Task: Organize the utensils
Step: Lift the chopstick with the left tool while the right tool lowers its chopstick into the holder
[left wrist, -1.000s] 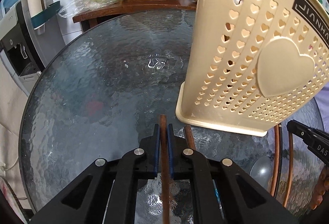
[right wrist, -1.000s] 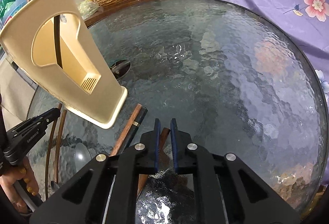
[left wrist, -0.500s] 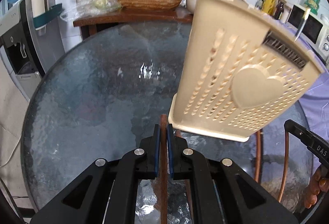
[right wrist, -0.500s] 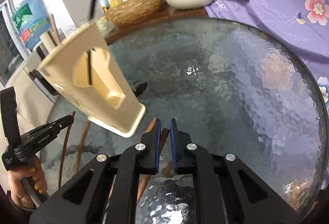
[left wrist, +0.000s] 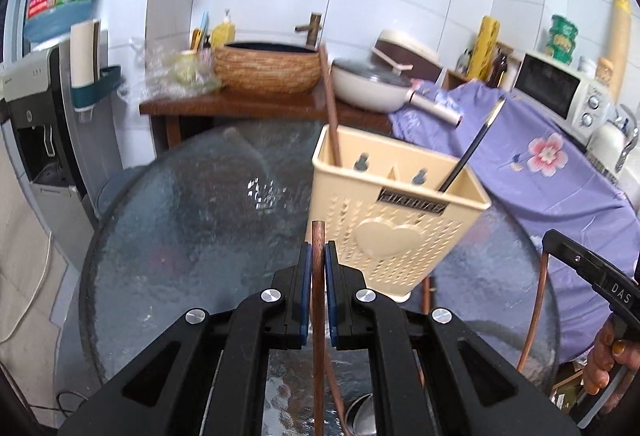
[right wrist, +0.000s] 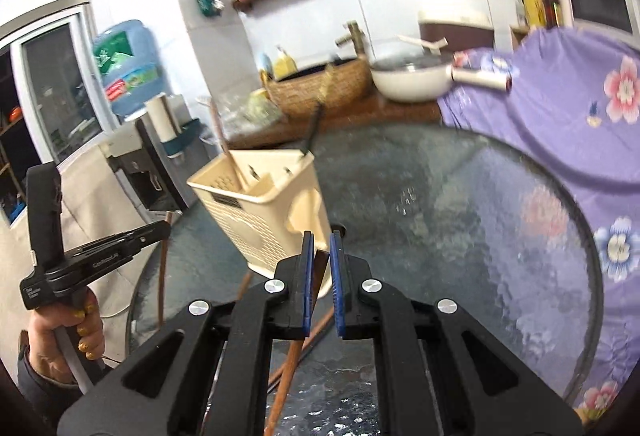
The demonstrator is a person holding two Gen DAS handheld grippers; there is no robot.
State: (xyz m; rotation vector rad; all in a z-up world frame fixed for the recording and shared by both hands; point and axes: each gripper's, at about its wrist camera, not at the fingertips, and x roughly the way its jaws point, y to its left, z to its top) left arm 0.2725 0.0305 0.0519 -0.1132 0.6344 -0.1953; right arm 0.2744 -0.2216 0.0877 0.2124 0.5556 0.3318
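A beige utensil holder (left wrist: 394, 216) with heart-shaped holes stands on the round glass table (left wrist: 180, 236); it also shows in the right wrist view (right wrist: 260, 220). A brown chopstick (left wrist: 331, 124) and a black chopstick (left wrist: 472, 152) stand in it. My left gripper (left wrist: 319, 256) is shut on a brown chopstick (left wrist: 319, 336), raised just in front of the holder. My right gripper (right wrist: 319, 248) is shut on another brown chopstick (right wrist: 296, 348), close to the holder's right side. More chopsticks (right wrist: 316, 332) and a spoon (left wrist: 360, 412) lie on the glass below.
A wooden counter (left wrist: 240, 104) behind the table carries a woven basin (left wrist: 266, 70) and a white pan (left wrist: 372, 86). A purple flowered cloth (left wrist: 560, 172) lies at the right. A water dispenser (left wrist: 36, 108) stands at the left.
Both grippers have risen and tilted up from the table, each with its chopstick. The holder now looks smaller and farther, with its open top in view.
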